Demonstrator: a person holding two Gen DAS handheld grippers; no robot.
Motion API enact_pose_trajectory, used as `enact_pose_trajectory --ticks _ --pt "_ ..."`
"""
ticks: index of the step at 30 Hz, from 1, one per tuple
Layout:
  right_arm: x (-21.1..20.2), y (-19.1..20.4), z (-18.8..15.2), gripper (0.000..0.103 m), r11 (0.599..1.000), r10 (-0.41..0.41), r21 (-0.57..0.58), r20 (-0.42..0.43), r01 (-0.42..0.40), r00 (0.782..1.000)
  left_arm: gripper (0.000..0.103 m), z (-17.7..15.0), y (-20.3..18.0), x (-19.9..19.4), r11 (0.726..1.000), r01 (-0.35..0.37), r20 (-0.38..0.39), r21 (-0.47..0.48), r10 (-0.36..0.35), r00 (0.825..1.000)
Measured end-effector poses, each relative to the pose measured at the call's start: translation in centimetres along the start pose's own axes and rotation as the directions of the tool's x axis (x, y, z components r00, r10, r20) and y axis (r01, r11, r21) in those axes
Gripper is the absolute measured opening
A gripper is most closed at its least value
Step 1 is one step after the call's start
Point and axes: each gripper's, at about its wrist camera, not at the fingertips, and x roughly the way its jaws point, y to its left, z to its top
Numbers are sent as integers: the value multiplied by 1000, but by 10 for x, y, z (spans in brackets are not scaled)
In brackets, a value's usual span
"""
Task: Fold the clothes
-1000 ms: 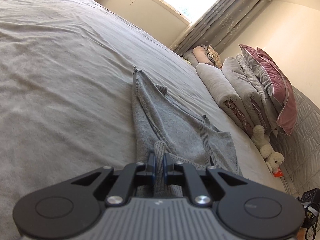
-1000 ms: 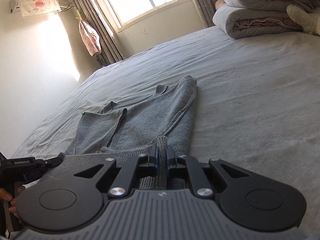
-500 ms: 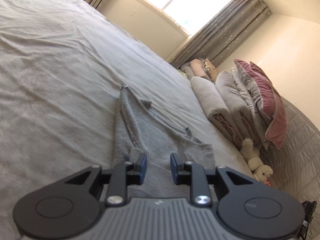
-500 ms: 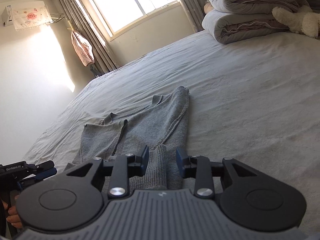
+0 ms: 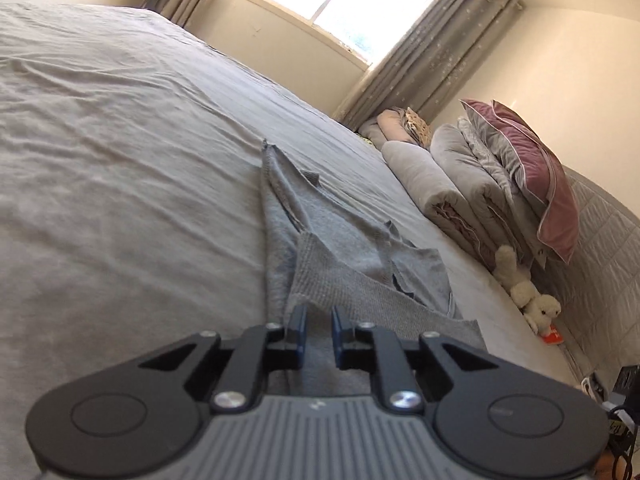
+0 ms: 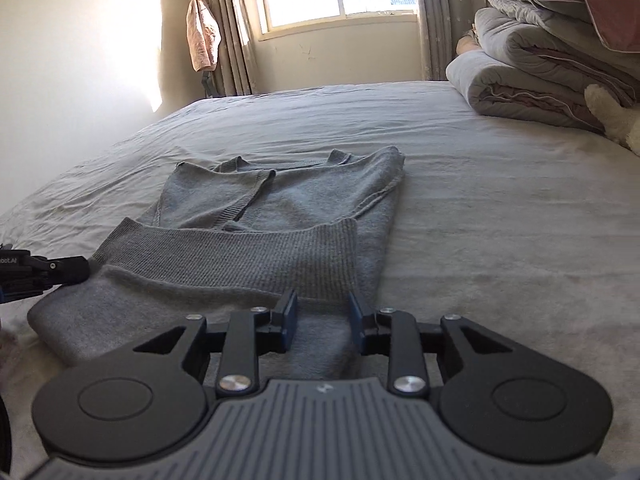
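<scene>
A second ago both grippers pinched the ribbed hem of the grey sweater (image 6: pixel 256 240); now each has let go. The left gripper (image 5: pixel 318 322) has its jaws spread, with nothing between them. The right gripper (image 6: pixel 322 312) is likewise parted and empty. The sweater lies on the bed (image 6: pixel 500 220), its hem laid back over the body, seemingly flat, so the bottom fold looks done.
</scene>
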Motion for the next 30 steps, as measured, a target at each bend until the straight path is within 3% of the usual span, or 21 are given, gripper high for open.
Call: enact_pose_trajectory --ticks 4,6,8,10,14,19,25,30 --pt "-12 -30 9 45 986 94 146 -75 -82 993 46 13 19 -8 989 10 -153 -145 -32 988" --pt "-13 -49 7 50 957 151 270 -136 -110 979 60 19 28 -11 976 21 -223 -216 -71 972" --pt "-13 -67 3 51 908 218 400 -192 -127 957 66 20 36 -9 961 60 -280 -271 -139 950" --pt "-11 -85 -3 54 835 309 527 -210 -159 927 67 21 41 -8 953 82 -319 -293 -179 931" --pt "-3 -105 -13 54 687 468 700 -221 -195 855 67 19 47 -6 941 103 -351 -321 -219 910" --pt "13 -99 -17 54 663 523 712 -218 -232 824 76 14 40 3 950 133 -361 -283 -234 903" --pt "33 -83 -15 54 646 568 705 -186 -293 802 72 12 35 12 950 165 -343 -266 -253 905" --pt "42 -75 -12 50 650 572 688 -164 -322 803 45 7 34 19 949 178 -348 -259 -263 900"
